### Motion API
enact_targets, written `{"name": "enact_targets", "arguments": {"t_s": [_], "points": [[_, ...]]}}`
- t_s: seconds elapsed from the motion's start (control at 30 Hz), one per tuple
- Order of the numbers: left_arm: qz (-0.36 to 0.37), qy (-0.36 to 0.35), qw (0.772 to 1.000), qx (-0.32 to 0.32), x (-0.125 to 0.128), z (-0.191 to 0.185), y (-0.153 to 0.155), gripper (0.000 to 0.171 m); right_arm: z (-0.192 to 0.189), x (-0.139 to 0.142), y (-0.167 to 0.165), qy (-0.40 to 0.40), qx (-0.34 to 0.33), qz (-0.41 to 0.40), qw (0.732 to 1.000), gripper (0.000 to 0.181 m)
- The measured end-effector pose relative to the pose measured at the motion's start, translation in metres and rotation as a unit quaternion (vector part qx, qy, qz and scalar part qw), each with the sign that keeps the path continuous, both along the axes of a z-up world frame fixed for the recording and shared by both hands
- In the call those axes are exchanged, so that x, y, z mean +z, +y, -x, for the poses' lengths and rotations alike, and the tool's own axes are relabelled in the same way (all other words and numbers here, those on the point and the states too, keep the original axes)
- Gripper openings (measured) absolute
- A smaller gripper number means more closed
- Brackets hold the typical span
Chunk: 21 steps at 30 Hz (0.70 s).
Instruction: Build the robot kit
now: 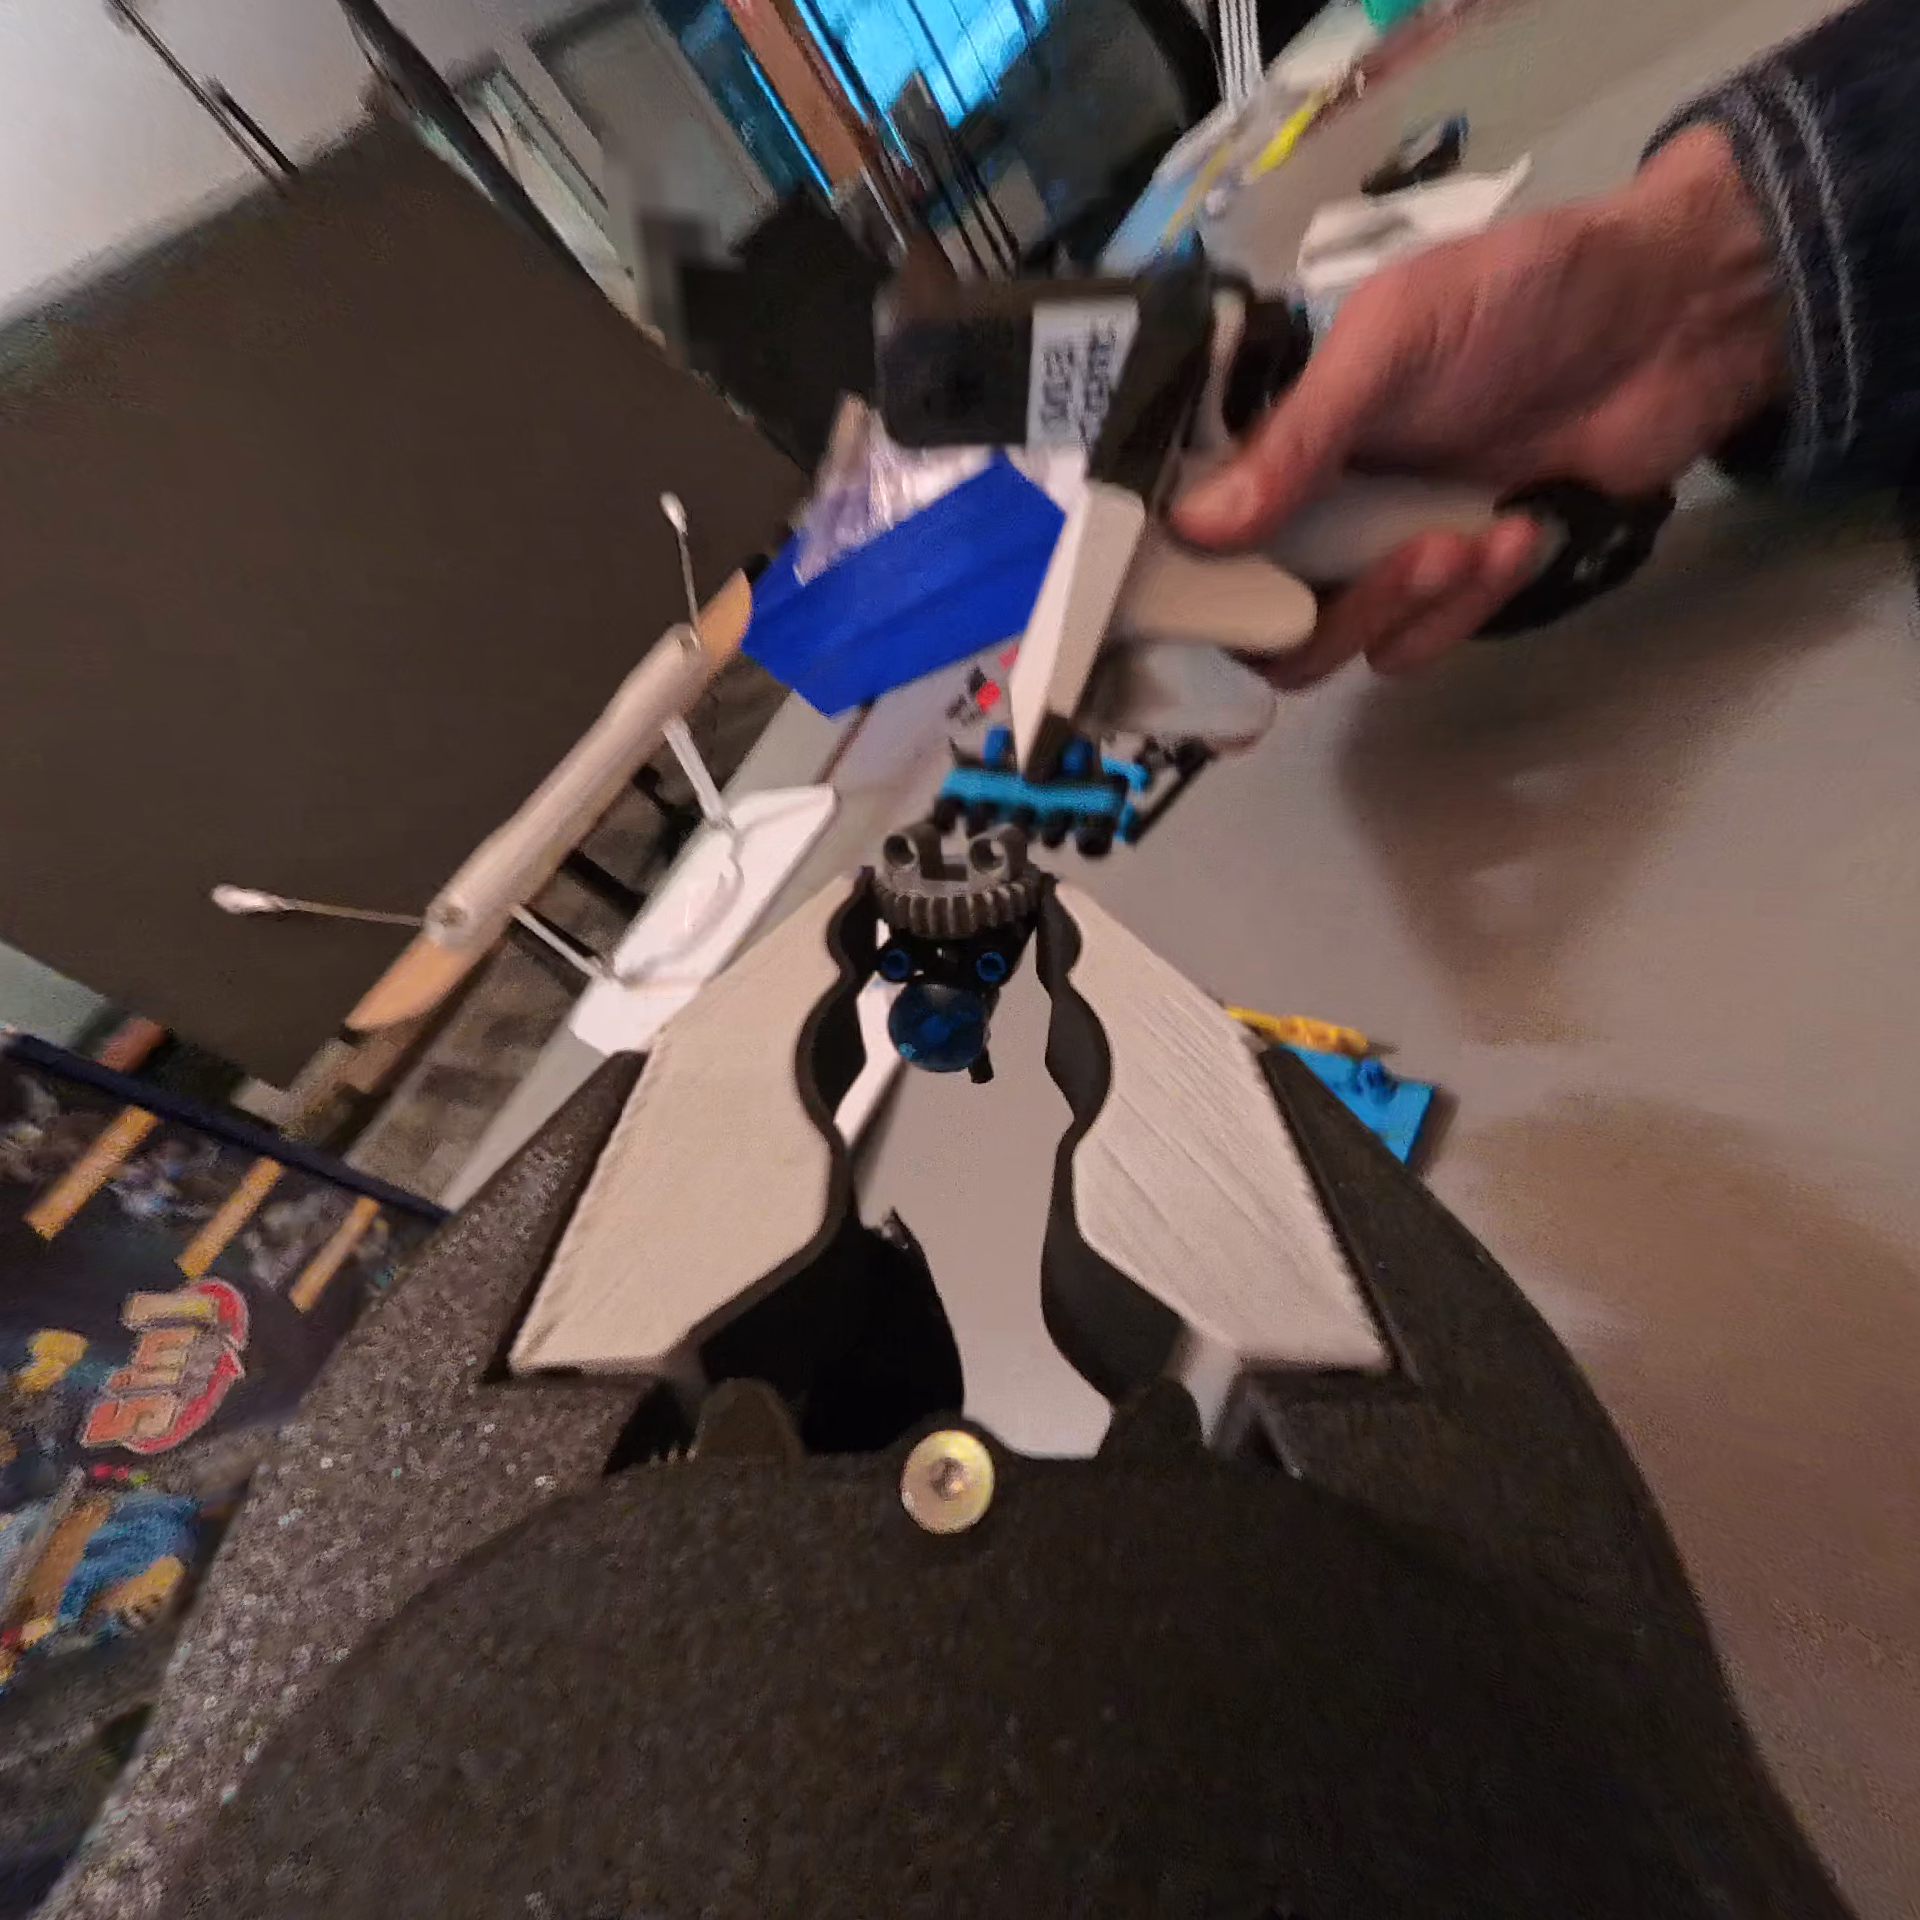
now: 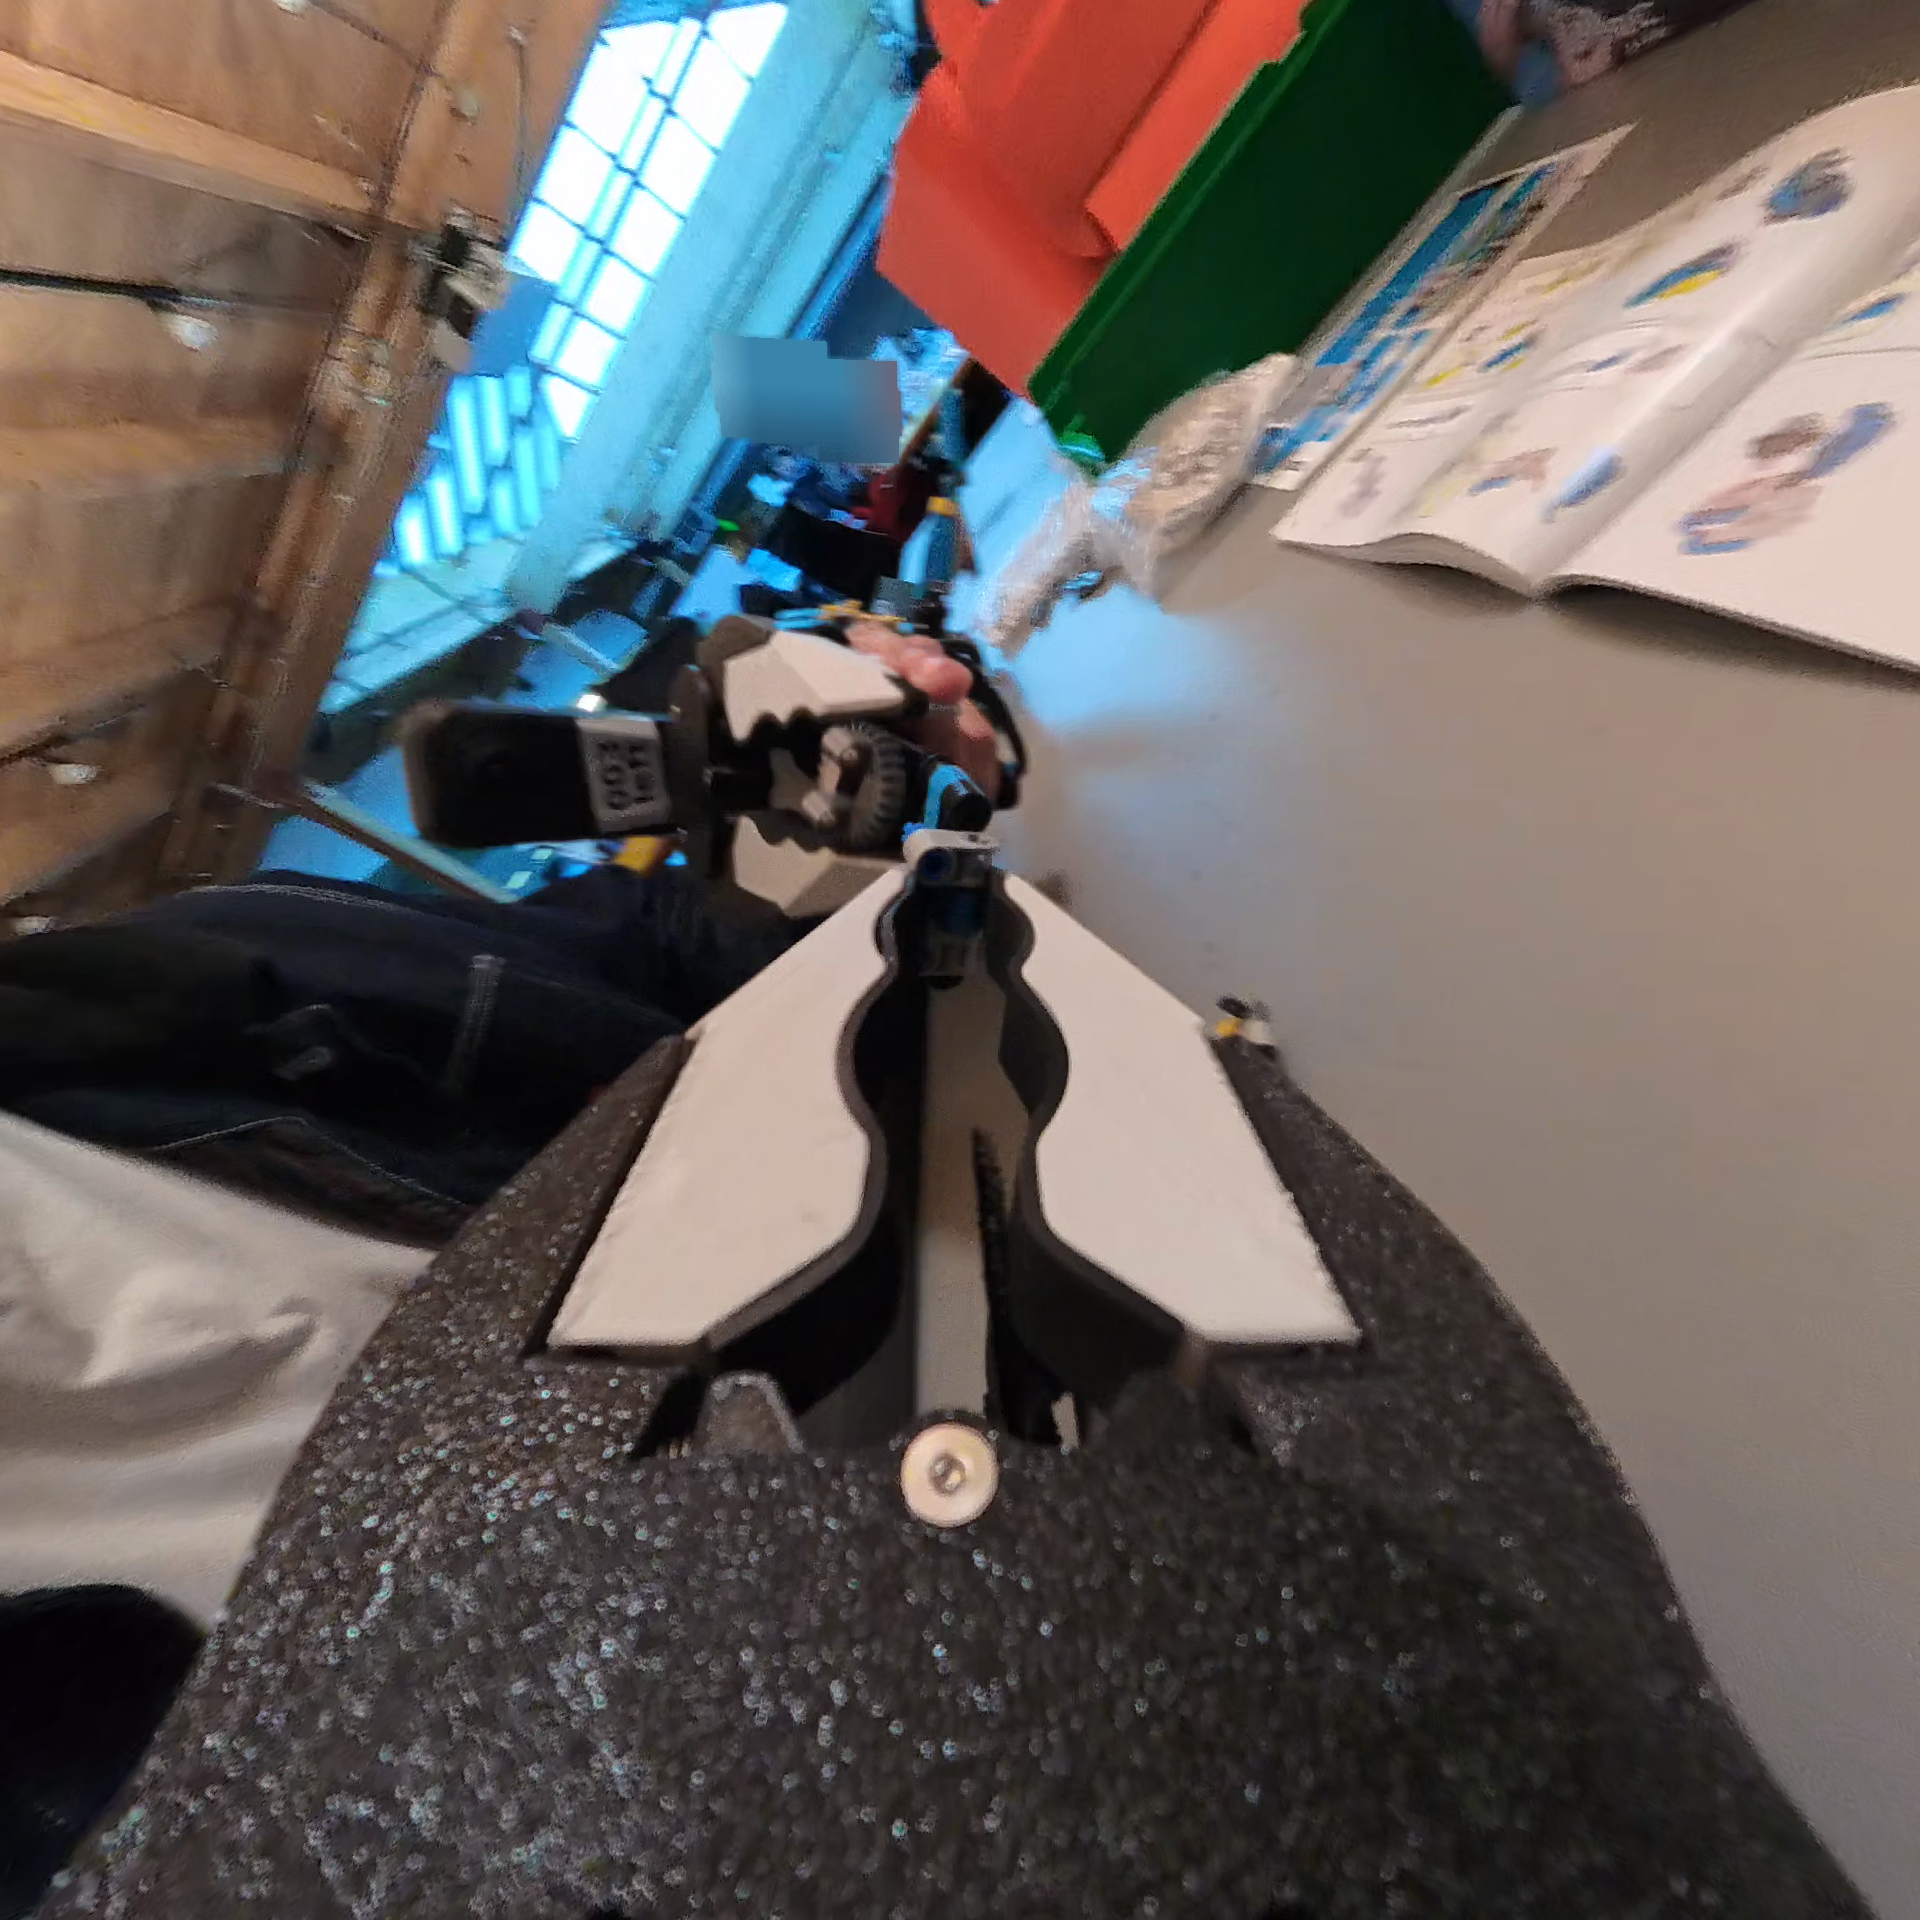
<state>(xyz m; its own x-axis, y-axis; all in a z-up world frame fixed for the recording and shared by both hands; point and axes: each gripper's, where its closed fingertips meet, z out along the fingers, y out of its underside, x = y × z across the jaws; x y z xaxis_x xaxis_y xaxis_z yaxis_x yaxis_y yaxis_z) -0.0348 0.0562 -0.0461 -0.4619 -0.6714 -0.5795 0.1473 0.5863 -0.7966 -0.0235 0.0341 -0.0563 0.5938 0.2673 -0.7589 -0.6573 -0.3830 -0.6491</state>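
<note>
A small toy-brick assembly with a dark gear (image 1: 951, 883) and blue pins sat pinched between the tips of the left hand-held gripper (image 1: 951, 940), lifted above the grey table (image 1: 1558, 935). Just beyond the gear, the right hand-held gripper (image 1: 1049, 774) clamped a blue-and-black brick piece (image 1: 1039, 795), nearly touching the gear, with a person's hand (image 1: 1507, 416) around its handle. In the right wrist view, the right hand-held gripper (image 2: 948, 914) was closed on that blue and black piece (image 2: 951, 914), its white end (image 2: 940, 844) close against the gear (image 2: 873, 769) held by the left hand-held gripper (image 2: 831, 748). Farther right of the gear an open instruction booklet (image 2: 1662, 416) lay on the table (image 2: 1455, 1039), with an orange-and-green box (image 2: 1143, 208) behind it.
</note>
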Motion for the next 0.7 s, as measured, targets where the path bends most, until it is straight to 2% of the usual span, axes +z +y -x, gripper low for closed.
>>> {"name": "enact_targets", "arguments": {"t_s": [0.03, 0.17, 0.3, 0.37, 0.43, 0.5, 0.57, 0.7], "points": [[0.005, 0.008, 1.0, 0.009, -0.003, -0.003, 0.008, 0.03, -0.005, -0.009, -0.001, -0.02, -0.014, 0.019, 1.0, 0.01], [0.062, 0.018, 0.998, 0.011, 0.006, -0.007, 0.02, 0.03, -0.009, -0.01, -0.005, -0.02, -0.025, 0.022, 0.999, 0.01], [0.052, 0.025, 0.998, 0.017, 0.001, -0.01, 0.023, 0.031, -0.006, -0.011, -0.002, -0.028, -0.023, 0.026, 0.999, 0.01], [0.021, 0.032, 0.999, 0.028, -0.01, -0.014, 0.027, 0.031, -0.005, -0.012, -0.001, -0.03, -0.024, 0.026, 0.999, 0.01], [-0.045, 0.062, 0.995, 0.062, -0.037, -0.024, 0.038, 0.031, -0.007, -0.017, 0.0, -0.047, -0.032, 0.039, 0.998, 0.01], [-0.108, 0.063, 0.988, 0.088, -0.054, -0.029, 0.048, 0.031, -0.008, -0.021, 0.003, -0.046, -0.04, 0.048, 0.997, 0.01], [-0.128, 0.043, 0.987, 0.087, -0.055, -0.03, 0.045, 0.031, -0.005, -0.025, 0.005, -0.051, -0.039, 0.057, 0.996, 0.011], [-0.131, -0.006, 0.99, 0.053, -0.041, -0.024, 0.025, 0.031, -0.005, -0.021, 0.01, -0.025, -0.049, 0.052, 0.997, 0.011]]}}
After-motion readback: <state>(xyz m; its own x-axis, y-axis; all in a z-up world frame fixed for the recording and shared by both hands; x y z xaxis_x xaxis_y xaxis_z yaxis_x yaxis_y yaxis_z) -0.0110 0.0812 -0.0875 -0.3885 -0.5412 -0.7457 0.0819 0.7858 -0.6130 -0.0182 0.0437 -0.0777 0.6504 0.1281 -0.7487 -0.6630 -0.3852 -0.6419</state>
